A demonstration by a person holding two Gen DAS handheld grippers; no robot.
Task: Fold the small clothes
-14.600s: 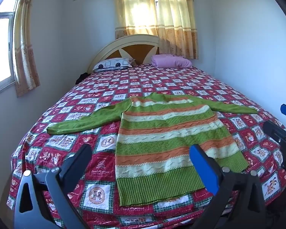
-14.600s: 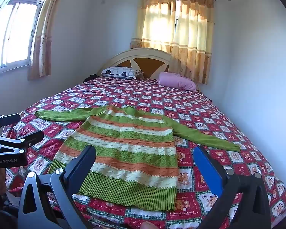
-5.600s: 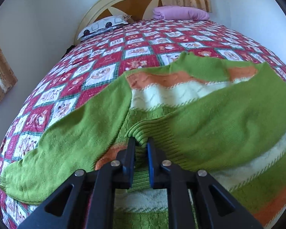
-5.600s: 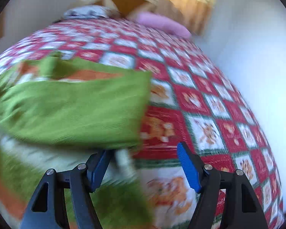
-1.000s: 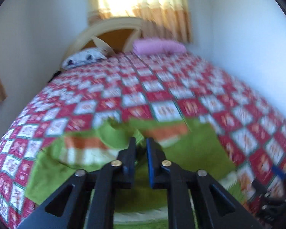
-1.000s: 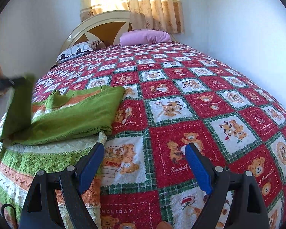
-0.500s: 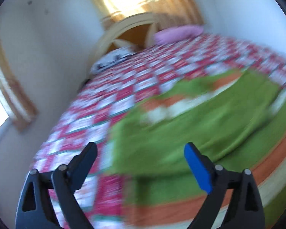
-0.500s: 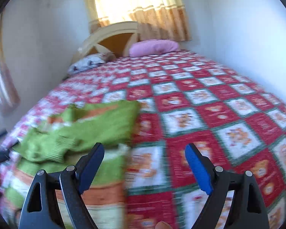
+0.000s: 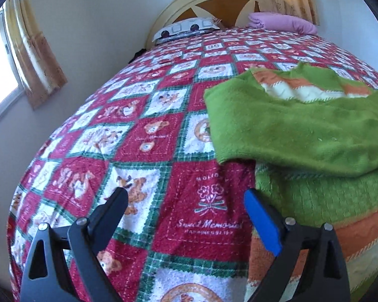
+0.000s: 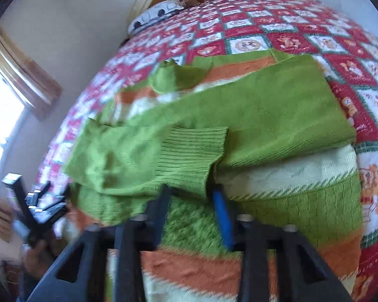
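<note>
A striped green, orange and cream sweater [image 9: 322, 196] lies on the bed, both green sleeves folded across its chest. In the right wrist view the sweater [image 10: 289, 196] fills the middle, with one ribbed sleeve cuff [image 10: 189, 151] lying over the other sleeve. My left gripper [image 9: 186, 206] is open and empty above the quilt, left of the sweater's edge. My right gripper [image 10: 191, 191] is partly open, its fingers either side of the ribbed cuff's lower edge, not closed on it. The left gripper also shows in the right wrist view [image 10: 35, 201] at the far left.
A red, white and green patterned quilt [image 9: 143, 136] covers the bed. A patterned pillow [image 9: 184, 29] and a pink pillow [image 9: 282, 22] lie at the headboard. A wall and curtained window [image 9: 2, 58] stand to the left of the bed.
The left gripper has opened, let go of the sleeve and pulled back left off the sweater. The right gripper has swung left over the sweater and narrowed around the cuff.
</note>
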